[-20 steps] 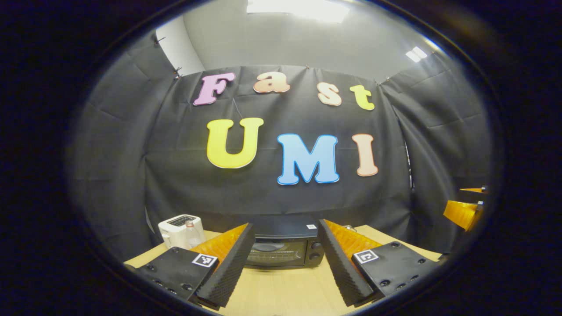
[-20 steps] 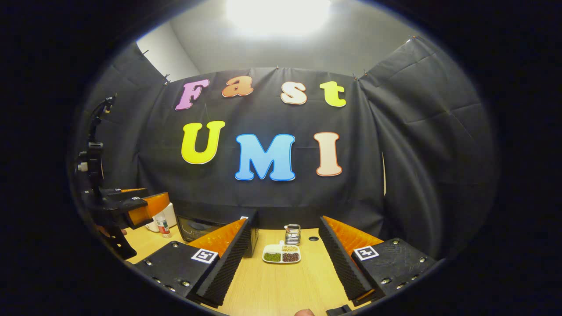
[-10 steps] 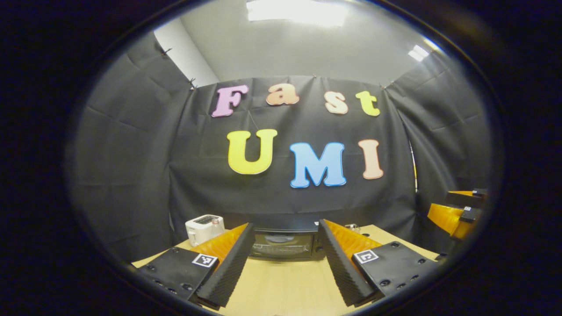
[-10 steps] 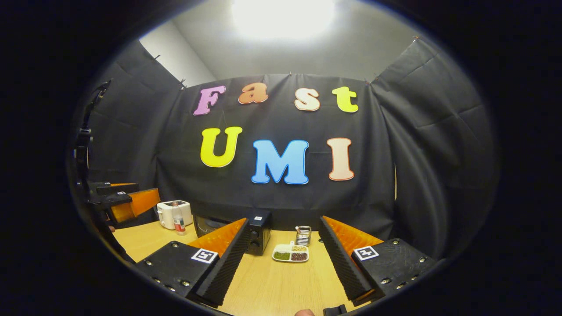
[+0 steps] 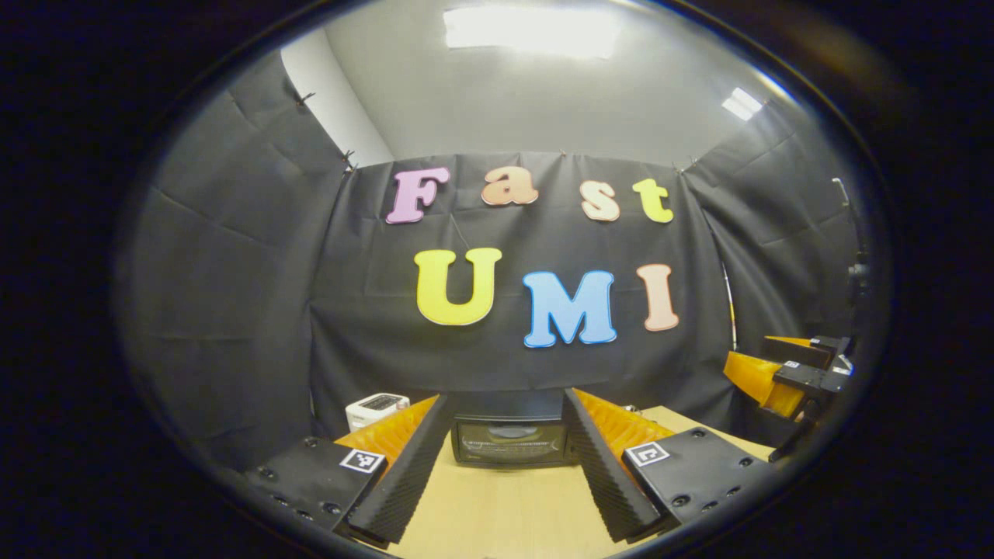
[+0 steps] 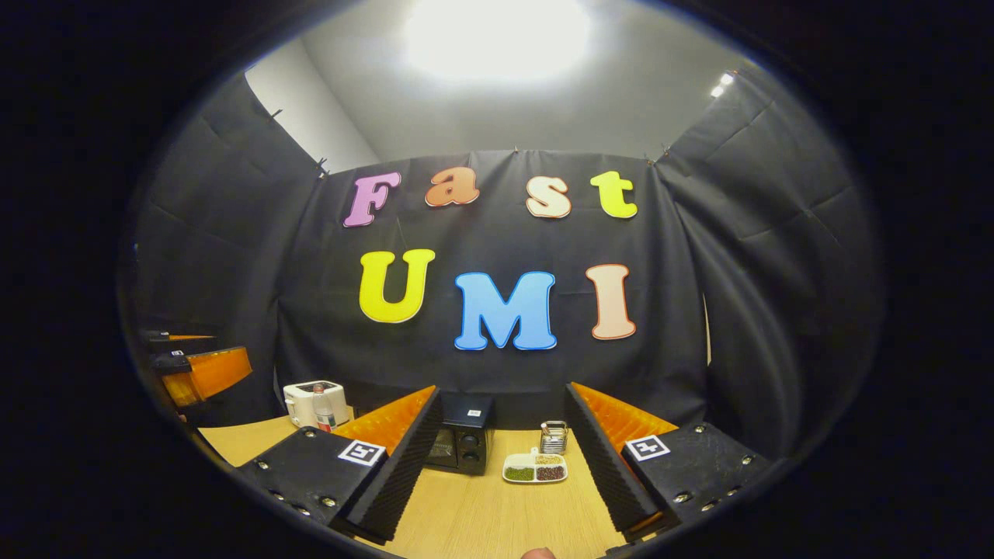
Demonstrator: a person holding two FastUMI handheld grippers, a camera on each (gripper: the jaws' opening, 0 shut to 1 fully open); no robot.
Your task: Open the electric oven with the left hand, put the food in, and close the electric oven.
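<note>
here both tools spread, empty: left tool [image 5: 505, 466] faces closed oven [image 5: 509, 440], right tool [image 6: 497, 466] faces food tray [image 6: 534, 468]

Left gripper [image 5: 509, 473]: ribbed wedge jaws; screwed black plates; square markers

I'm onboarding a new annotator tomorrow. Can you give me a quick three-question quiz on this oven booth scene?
1. True or false: the electric oven door is already open.
2. Multiple choice: in the right gripper view, the divided food dish sits (A) on top of the oven, (B) on the table to the right of the oven, (C) inside the toaster.
3. Short answer: what state are the left hand-held gripper and the right hand-held gripper in?

Key:
1. False; the door is shut.
2. B.
3. Both open and empty, with neither touching anything.
</note>
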